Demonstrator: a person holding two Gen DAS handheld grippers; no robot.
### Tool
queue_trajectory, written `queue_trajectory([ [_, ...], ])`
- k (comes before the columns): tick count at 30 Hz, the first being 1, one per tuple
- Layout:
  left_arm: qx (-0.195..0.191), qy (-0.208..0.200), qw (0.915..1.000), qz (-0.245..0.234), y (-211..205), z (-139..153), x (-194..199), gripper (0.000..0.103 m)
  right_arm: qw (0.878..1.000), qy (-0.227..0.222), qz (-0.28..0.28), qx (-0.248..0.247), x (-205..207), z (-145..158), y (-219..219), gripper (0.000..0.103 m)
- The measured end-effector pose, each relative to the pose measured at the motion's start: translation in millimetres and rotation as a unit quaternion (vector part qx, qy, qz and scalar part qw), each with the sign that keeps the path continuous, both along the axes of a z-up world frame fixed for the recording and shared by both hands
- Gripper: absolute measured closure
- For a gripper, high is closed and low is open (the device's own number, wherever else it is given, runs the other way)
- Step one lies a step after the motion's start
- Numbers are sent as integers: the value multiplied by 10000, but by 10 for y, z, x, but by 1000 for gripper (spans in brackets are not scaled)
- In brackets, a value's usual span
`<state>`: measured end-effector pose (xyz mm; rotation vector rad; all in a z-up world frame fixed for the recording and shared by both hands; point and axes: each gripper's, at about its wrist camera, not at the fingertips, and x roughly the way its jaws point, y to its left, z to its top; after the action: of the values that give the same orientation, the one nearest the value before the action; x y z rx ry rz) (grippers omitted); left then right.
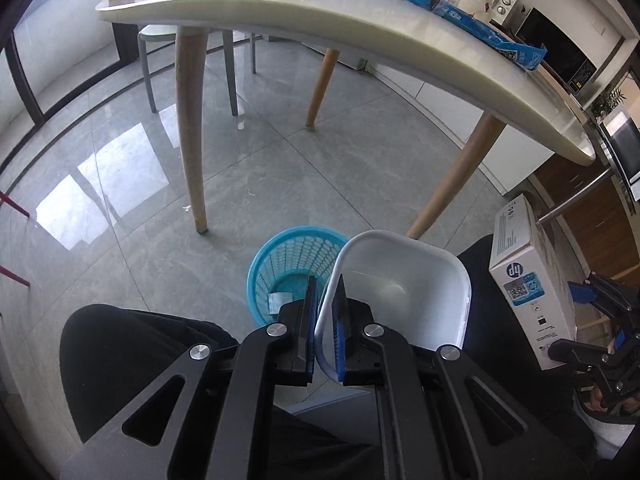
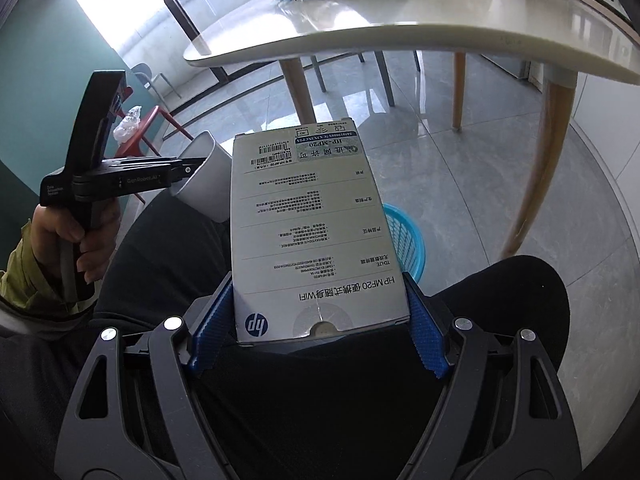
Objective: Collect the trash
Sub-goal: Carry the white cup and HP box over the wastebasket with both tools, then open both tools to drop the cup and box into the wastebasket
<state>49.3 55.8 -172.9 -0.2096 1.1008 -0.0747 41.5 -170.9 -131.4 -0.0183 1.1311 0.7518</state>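
The white carton (image 2: 316,236) is showing a blue "hp" logo and the line "HP MF20", with "HP-MF20" on a sticker near its far end. The left gripper (image 2: 188,170) is carrying faint lettering, seemingly "GenRobot.AI".

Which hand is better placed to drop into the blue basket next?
Left, probably. The left gripper holds the white tub by its rim, right beside the basket. The right gripper holds the HP box over the lap, farther from the basket.
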Motion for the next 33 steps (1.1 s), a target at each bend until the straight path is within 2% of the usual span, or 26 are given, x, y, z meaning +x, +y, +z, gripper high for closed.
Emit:
queue_trajectory([
  [11,-135,297,9992,212,26,-365,205,97,9977,567,-70,-355,351,-581,330,29],
  [14,-157,395,9987,274,55,-501,263,97,9957,663,-77,-650,483,-754,471,29],
  [22,-163,682,9966,423,129,-810,440,97,9892,1056,-87,-1009,739,-1151,708,29],
  [29,-147,934,9949,363,116,-1037,595,97,9839,1330,-356,-1143,942,-1411,803,29],
  [33,31,1065,9942,141,52,-1102,643,97,9814,1462,-382,-1185,1015,-1536,850,29],
])
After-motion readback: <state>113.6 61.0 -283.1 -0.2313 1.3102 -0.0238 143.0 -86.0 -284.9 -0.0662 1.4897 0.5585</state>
